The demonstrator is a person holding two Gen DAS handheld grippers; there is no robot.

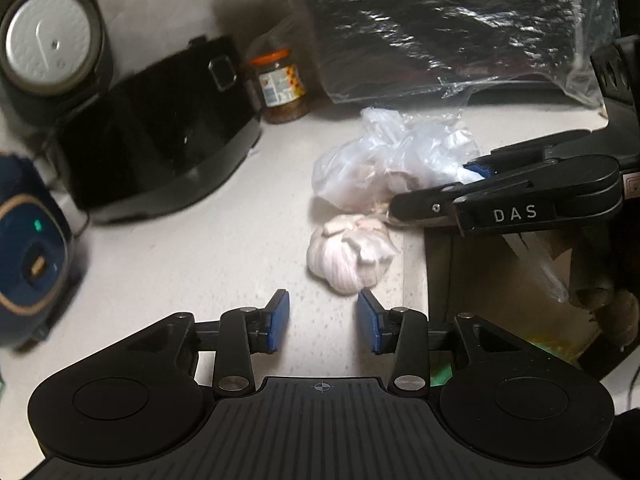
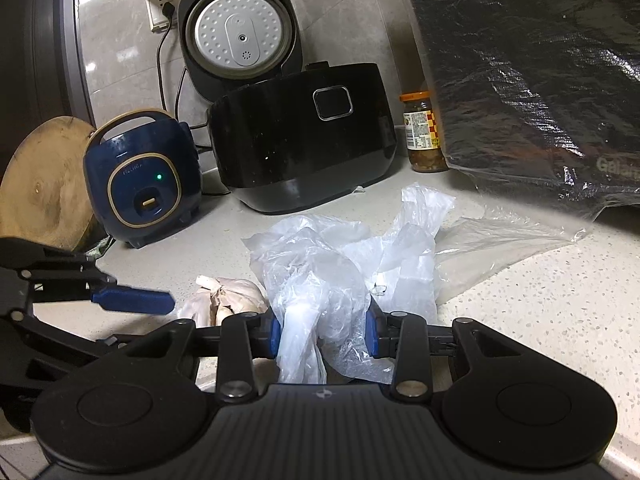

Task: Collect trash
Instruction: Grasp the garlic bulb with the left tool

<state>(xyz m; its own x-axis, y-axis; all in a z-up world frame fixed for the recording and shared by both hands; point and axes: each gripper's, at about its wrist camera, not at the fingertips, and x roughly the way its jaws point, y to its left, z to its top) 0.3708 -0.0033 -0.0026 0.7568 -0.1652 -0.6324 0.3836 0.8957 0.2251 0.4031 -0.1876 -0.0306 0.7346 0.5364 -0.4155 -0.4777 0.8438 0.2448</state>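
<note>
A crumpled clear plastic bag (image 2: 320, 264) lies on the speckled counter (image 2: 540, 300), and my right gripper (image 2: 323, 336) is shut on its near end, blue pads pressing both sides. In the left wrist view the same bag (image 1: 384, 160) sits beyond a garlic bulb (image 1: 348, 256), with the right gripper (image 1: 432, 188) reaching in from the right onto it. My left gripper (image 1: 323, 320) stands open just short of the garlic, nothing between its pads. From the right wrist view the garlic (image 2: 228, 296) shows left of the bag, beside a blue left fingertip (image 2: 132, 300).
A black rice cooker (image 2: 300, 152) with its lid up stands at the back, a small blue cooker (image 2: 144, 184) and a wooden board (image 2: 40, 188) to its left. A jar (image 2: 424, 132) stands beside a film-covered appliance (image 2: 540, 80). An open bin (image 1: 520, 288) sits past the counter edge.
</note>
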